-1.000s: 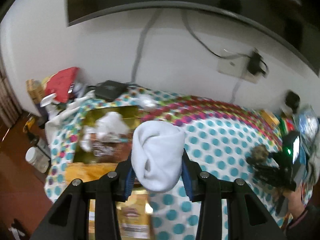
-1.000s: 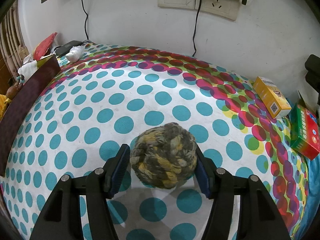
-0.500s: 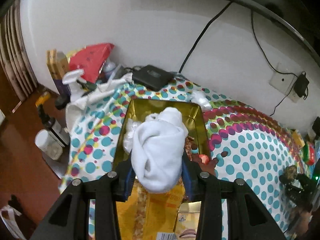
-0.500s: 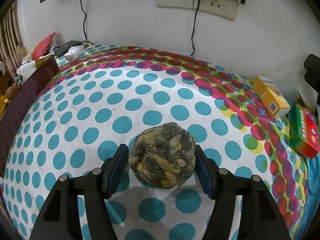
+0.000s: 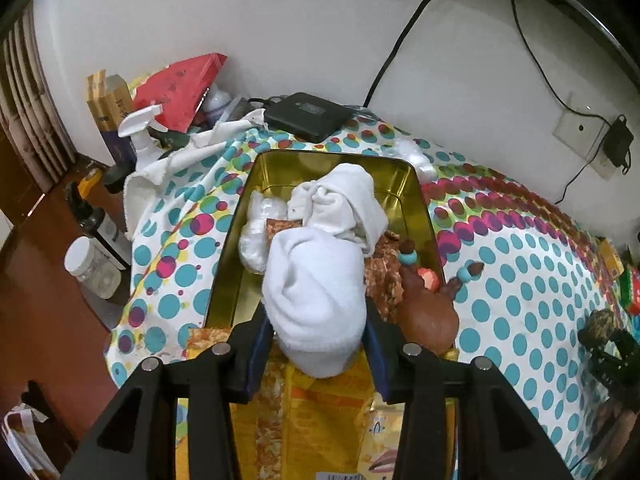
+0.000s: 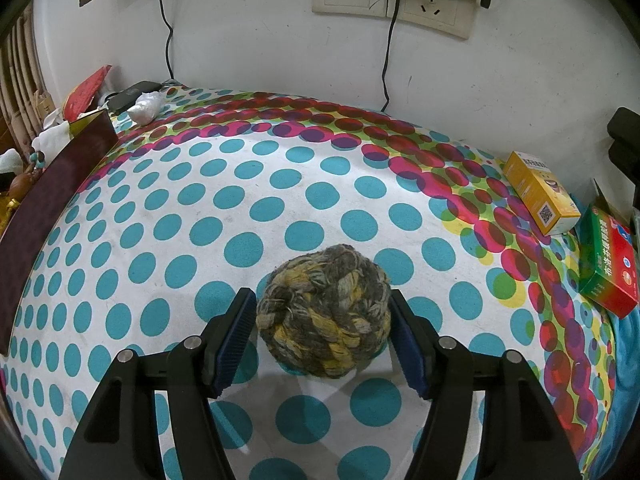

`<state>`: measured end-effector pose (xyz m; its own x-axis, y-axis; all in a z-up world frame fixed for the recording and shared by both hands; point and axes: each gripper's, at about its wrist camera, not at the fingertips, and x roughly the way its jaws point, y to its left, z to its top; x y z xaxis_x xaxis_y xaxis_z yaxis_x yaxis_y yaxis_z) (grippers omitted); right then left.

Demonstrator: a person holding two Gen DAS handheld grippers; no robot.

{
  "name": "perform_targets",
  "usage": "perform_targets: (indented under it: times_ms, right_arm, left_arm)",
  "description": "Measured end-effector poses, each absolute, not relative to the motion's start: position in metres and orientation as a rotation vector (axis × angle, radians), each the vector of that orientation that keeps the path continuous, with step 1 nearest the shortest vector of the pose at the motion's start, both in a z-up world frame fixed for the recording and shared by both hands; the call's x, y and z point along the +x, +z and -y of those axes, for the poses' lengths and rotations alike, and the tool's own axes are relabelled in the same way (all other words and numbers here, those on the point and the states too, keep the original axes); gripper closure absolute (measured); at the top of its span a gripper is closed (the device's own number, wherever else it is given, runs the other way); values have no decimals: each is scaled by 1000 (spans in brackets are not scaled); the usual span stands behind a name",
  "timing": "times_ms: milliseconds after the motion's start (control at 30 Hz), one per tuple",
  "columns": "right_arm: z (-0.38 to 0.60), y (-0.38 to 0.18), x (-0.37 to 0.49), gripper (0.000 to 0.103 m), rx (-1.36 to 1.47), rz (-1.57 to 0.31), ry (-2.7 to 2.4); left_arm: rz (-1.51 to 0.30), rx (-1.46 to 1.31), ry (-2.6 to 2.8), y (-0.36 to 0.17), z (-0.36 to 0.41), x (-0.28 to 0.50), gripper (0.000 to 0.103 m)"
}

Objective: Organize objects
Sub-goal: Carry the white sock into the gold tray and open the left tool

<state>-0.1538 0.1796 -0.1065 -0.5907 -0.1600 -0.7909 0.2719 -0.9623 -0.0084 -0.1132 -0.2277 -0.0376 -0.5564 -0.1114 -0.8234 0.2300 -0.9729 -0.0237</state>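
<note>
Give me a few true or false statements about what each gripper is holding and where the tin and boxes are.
1. The left gripper is shut on a white sock. True.
2. The right gripper holds a red box. False: it holds a rope ball.
3. The gold tin is empty. False: another white sock and other items lie in it.
4. An orange box lies beside a green and red box. True.
5. The rope ball sits inside the tin. False: it is over the dotted cloth.
</note>
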Motion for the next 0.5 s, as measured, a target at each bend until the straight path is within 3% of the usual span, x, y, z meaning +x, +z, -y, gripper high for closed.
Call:
perform_targets:
  times_ms: [333,500]
  right_arm:
    - [-180,-107,-155,40,1273,-189,-2598]
    - [-178,-107,-155,40,1273,-189,-2601]
  left_arm:
    - [-102,1294,-2672,-12,202,-73,52]
    - [-212,1308,-2720,-3,194,-41,52]
